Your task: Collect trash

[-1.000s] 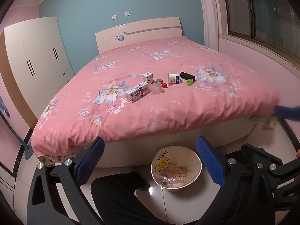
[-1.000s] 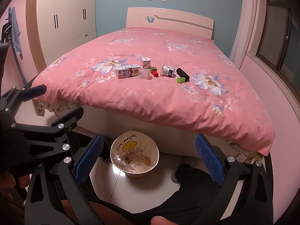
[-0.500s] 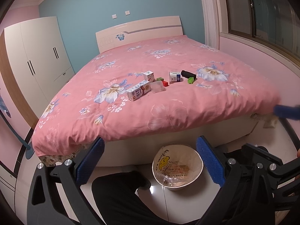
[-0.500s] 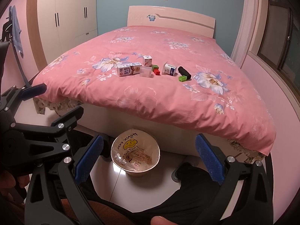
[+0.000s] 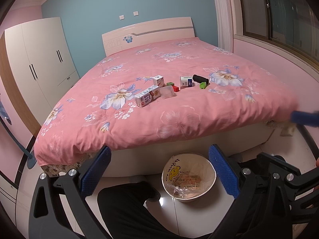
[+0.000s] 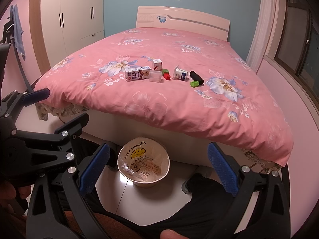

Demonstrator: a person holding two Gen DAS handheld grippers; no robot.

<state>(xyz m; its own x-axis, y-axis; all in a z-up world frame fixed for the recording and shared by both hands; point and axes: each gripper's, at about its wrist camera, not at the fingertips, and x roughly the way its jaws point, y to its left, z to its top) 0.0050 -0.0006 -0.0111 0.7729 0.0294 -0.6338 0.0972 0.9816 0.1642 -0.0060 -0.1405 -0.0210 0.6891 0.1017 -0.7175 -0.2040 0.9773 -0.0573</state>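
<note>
Trash on the bed: we've got a little cluster sitting on the pink flowered bedspread [image 5: 179,107], roughly mid-width and nearer the foot edge than the headboard.
Milk carton [image 5: 147,98]: lying on its side, leftmost of the bunch, just beside a clear plastic bit [image 5: 167,92].
Small box [image 5: 158,80]: upright, a bit behind the carton toward the headboard.
Blocks: a green block [image 5: 170,84] and a red block [image 5: 175,88] close together, right of the plastic bit.
Blue-and-white box [image 5: 186,81]: tipped over, next to a black roll [image 5: 200,79]; a second green piece [image 5: 203,85] sits in front of the roll.
Bin [image 5: 188,196]: round white one with a yellow smiley bag liner, on the tiled floor right below the foot edge of the bed, some wrappers and clear plastic already in it.
Left gripper [image 5: 159,171]: we're holding it low over the floor, blue pads spread wide, nothing between them.
Right gripper [image 6: 158,169]: same deal, jaws wide apart and empty, the bin showing between the pads.
Us: dark trouser legs [image 5: 127,209] down by the bin.
Room: white wardrobe [image 5: 37,65] off the bed's left side, window [image 5: 279,18] on the right.
</note>
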